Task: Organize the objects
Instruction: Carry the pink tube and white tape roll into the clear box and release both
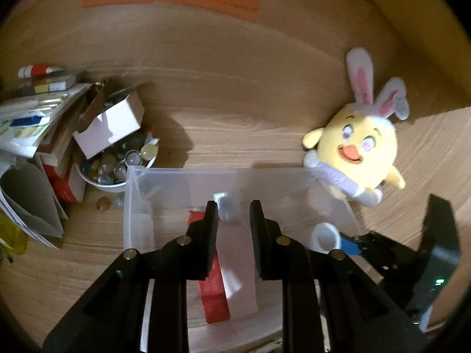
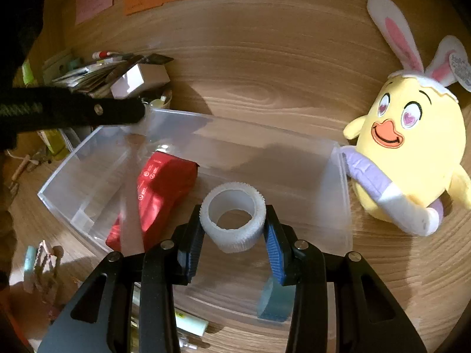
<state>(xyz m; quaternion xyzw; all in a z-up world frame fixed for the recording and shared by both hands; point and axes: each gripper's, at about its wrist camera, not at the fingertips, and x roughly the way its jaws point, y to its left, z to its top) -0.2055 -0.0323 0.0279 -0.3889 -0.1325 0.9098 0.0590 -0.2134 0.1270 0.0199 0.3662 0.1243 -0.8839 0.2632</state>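
So it's a light wood-grain tabletop (image 2: 265, 67), pretty cluttered. A clear rectangular plastic bin (image 2: 338, 176) sits on it in the middle, and a yellow plush chick with white bunny ears (image 2: 412, 153) lies just to the right, touching the bin's corner. On the left there's a white bowl of glass marbles (image 1: 109, 186) right against the bin, a leaning pile of books and papers (image 1: 38, 123) beside it, and a couple of loose marbles (image 1: 104, 203) on the wood
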